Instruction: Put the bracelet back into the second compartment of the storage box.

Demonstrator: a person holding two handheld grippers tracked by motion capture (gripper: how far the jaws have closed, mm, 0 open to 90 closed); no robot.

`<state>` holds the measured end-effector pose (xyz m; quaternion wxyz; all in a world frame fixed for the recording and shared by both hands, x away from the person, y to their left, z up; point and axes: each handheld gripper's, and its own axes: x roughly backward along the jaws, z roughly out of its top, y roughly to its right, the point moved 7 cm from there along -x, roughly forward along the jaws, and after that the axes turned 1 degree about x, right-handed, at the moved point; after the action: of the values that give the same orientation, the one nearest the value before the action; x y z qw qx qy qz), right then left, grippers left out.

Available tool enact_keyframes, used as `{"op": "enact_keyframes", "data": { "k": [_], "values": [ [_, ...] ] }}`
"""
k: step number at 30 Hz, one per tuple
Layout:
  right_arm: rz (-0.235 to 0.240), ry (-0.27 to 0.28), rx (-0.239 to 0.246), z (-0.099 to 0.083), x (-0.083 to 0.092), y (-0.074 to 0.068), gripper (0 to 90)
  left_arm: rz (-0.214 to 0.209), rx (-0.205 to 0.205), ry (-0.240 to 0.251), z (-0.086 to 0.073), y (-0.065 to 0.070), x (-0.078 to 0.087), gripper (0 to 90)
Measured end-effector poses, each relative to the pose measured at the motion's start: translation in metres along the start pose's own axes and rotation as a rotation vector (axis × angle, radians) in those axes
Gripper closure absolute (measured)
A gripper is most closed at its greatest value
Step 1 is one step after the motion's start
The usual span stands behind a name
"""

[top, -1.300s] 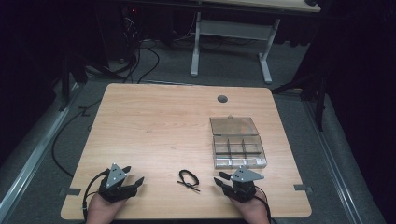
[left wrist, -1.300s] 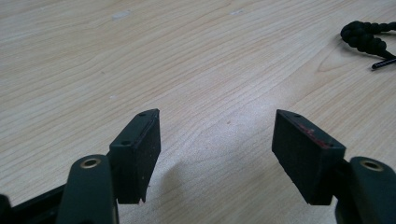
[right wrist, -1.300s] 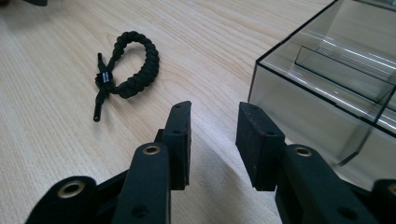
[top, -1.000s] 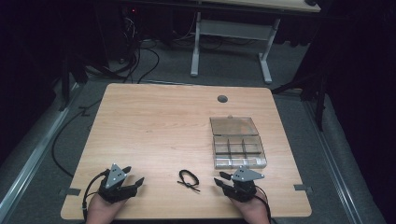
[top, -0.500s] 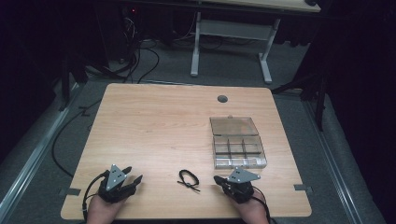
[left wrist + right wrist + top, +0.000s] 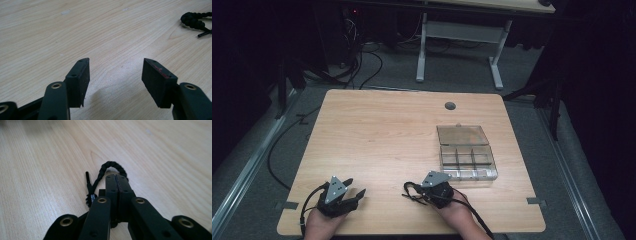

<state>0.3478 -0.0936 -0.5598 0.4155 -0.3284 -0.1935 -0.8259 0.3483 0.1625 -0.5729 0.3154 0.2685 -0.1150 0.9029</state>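
**Right jaws clenched at the cord, left jaws spread over bare wood**

From my side, near edge first: my left gripper sits low at the near left, jaws spread apart, nothing between them. My right gripper is near centre, jaws pressed together, tips on the loop of the black braided cord; I can't tell if cord is pinched. Cord lies on the light wooden tabletop. Farther right: clear plastic compartment box, lid open. Beyond, a round grey grommet.
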Motion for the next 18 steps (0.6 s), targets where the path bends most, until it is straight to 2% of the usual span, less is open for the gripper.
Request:
{"op": "enact_keyframes", "data": {
  "k": [3, 6, 18],
  "values": [
    [0.008, -0.024, -0.001, -0.004, -0.006, -0.002, 89.6, 0.001, -0.004, 0.000, 0.000, 0.000, 0.000, 39.6],
    [-0.004, -0.038, 0.003, -0.009, -0.006, -0.002, 89.6, -0.002, -0.005, -0.001, 0.000, 0.001, 0.000, 39.6],
    [-0.043, -0.031, -0.060, -0.038, 0.023, 0.009, 88.7, 0.004, -0.010, -0.004, 0.000, 0.001, 0.000, 39.4]
  ]
}}
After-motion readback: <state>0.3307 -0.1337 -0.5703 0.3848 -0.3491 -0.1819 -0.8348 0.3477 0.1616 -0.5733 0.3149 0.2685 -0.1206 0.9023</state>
